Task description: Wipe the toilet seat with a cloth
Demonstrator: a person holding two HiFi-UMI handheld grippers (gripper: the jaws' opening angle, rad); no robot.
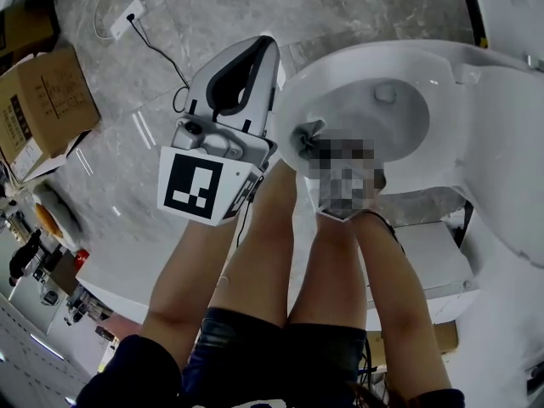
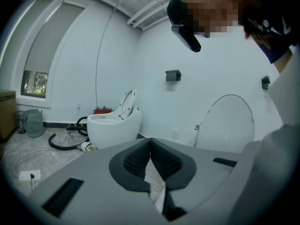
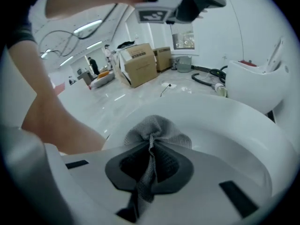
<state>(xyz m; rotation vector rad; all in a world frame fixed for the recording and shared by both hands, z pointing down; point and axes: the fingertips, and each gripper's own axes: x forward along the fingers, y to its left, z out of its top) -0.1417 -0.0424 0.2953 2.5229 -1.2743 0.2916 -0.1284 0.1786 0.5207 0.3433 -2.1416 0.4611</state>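
The right gripper (image 3: 151,146) has its jaws clamped on the grey cloth (image 3: 157,128). The bunched end sits on the toilet seat (image 3: 225,121) at its front rim, placed for scrubbing. The left gripper (image 2: 150,146), jaws together and empty, is held raised, clear of the seat.

We are logging: grey woven cloth (image 3: 157,128); white toilet seat (image 3: 220,120); black-and-white square-patterned marker cube (image 1: 192,185); grey veined floor (image 1: 212,7).
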